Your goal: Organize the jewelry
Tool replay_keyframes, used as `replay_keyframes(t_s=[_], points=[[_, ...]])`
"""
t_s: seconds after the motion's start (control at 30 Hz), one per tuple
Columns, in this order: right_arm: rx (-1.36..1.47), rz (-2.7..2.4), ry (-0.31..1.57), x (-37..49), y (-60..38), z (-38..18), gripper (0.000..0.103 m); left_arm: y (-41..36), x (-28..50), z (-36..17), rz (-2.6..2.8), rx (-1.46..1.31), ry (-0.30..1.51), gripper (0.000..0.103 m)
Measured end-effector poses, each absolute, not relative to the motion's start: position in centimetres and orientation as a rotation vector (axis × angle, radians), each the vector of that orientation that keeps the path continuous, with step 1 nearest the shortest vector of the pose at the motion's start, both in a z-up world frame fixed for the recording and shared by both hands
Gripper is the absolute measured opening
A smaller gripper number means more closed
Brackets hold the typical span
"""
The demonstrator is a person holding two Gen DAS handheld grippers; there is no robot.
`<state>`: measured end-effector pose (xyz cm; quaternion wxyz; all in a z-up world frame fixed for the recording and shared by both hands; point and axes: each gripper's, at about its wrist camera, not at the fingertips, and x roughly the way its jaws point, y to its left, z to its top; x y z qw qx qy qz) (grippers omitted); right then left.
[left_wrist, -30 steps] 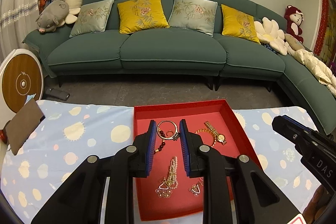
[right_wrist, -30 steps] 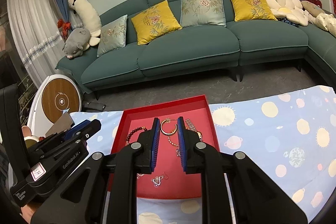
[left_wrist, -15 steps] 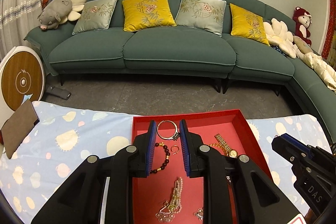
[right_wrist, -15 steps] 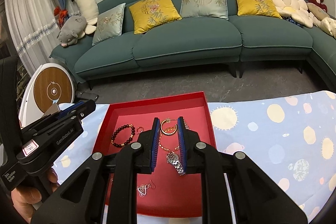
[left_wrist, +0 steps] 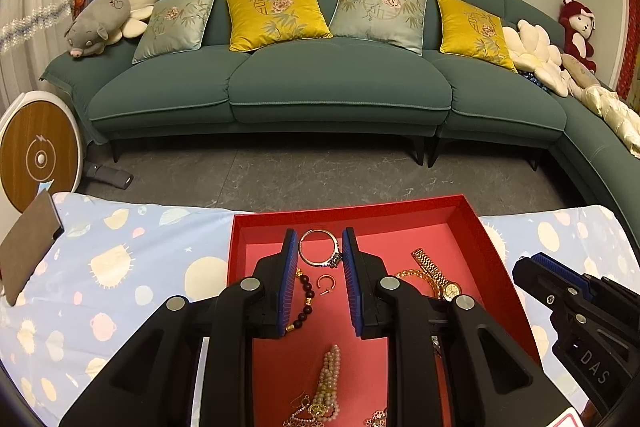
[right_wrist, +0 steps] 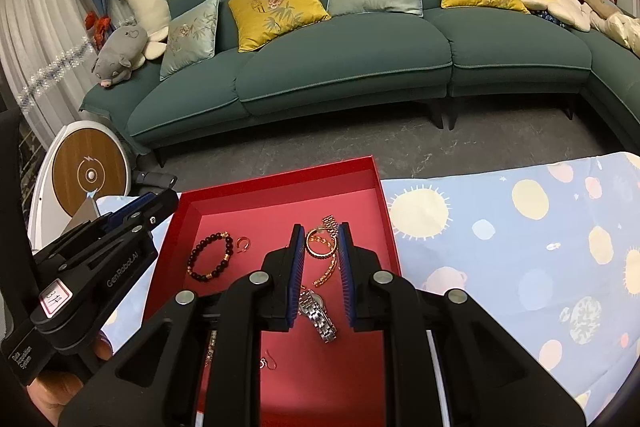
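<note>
The pearl strand point(left_wrist: 329, 379) runs off the left wrist view's bottom edge. The right gripper point(right_wrist: 320, 255) covers part of the silver watch point(right_wrist: 318, 313), and the red tray point(right_wrist: 280, 195) loses its near rim behind it.

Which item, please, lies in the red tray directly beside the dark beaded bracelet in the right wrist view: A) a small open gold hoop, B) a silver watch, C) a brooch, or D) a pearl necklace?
A: the small open gold hoop lies just right of the dark beaded bracelet on the red tray floor.
</note>
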<state>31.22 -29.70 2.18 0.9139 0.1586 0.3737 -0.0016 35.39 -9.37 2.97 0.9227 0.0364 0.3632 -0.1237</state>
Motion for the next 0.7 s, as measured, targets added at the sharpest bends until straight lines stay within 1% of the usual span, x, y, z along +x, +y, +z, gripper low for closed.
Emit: replay_keyframes(t_s=[0.7], points=[[0.32,-0.026,0.836,32.3,-30.1,-0.5,0.016,-10.4,35.9,0.9,-0.255,0.094,0.797,0.02]])
